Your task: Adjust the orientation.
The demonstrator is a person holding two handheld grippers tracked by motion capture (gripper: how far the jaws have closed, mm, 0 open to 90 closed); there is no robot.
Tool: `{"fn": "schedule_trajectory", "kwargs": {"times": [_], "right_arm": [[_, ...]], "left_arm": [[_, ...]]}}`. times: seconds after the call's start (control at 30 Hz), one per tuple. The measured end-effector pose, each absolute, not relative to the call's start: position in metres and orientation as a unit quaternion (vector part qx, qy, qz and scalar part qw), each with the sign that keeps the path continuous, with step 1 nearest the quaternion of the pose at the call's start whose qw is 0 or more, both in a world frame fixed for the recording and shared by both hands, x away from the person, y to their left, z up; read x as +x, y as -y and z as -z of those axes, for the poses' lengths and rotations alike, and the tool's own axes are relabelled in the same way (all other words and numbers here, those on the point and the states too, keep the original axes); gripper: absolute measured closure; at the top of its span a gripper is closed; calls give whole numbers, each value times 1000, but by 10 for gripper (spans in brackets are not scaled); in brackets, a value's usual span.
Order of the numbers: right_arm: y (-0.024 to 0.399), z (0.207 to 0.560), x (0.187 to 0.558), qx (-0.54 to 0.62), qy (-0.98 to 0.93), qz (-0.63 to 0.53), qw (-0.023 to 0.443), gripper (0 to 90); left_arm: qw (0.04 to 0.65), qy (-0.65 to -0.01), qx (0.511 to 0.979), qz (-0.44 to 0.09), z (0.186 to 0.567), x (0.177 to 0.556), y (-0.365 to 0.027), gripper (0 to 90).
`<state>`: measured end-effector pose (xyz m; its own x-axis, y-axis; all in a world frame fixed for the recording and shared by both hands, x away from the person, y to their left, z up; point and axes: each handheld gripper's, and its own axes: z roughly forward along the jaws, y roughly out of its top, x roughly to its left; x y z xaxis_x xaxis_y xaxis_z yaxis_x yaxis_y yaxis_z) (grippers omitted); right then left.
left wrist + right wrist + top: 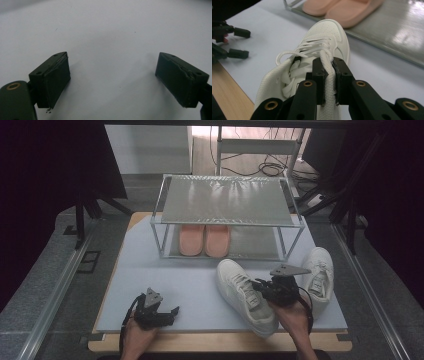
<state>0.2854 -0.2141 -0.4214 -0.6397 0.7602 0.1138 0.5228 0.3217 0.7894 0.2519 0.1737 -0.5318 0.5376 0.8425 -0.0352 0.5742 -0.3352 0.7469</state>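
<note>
Since right gripper (329, 75) jaws clamp tongue edge of white sneaker (322, 47), shoe lifts one-handed; left gripper (112, 77) jaws released, nothing between, idle over mat (107, 32).

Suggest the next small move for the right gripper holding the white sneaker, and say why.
Probably lift the sneaker and carry it toward the rack. The right gripper has its jaws clamped on the sneaker's tongue, and the lower shelf has free room beside the pink slippers.

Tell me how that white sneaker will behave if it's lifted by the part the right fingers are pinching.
The right gripper pinches the white sneaker by its soft tongue or collar, which probably flexes. The sneaker likely hangs toe-down and swings. Its loose laces would dangle.
</note>
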Motion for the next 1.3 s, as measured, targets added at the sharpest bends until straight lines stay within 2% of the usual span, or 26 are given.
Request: {"fn": "schedule_trajectory", "kwargs": {"times": [0.33, 0.7, 0.87, 1.1, 1.3], "right_arm": [[173, 431, 316, 348, -820, -445, 95, 807], [173, 446, 333, 334, -834, -431, 84, 784], [178, 450, 331, 332, -837, -428, 78, 718], [185, 444, 328, 334, -831, -437, 77, 533], [194, 438, 323, 328, -835, -435, 78, 464]], "left_arm": [[366, -444, 797, -183, 532, 252, -174, 119], [366, -445, 797, -182, 532, 252, -174, 119], [367, -445, 796, -182, 532, 252, -174, 119], [367, -445, 796, -183, 532, 252, -174, 119], [368, -446, 795, -183, 532, 251, -173, 119]]}}
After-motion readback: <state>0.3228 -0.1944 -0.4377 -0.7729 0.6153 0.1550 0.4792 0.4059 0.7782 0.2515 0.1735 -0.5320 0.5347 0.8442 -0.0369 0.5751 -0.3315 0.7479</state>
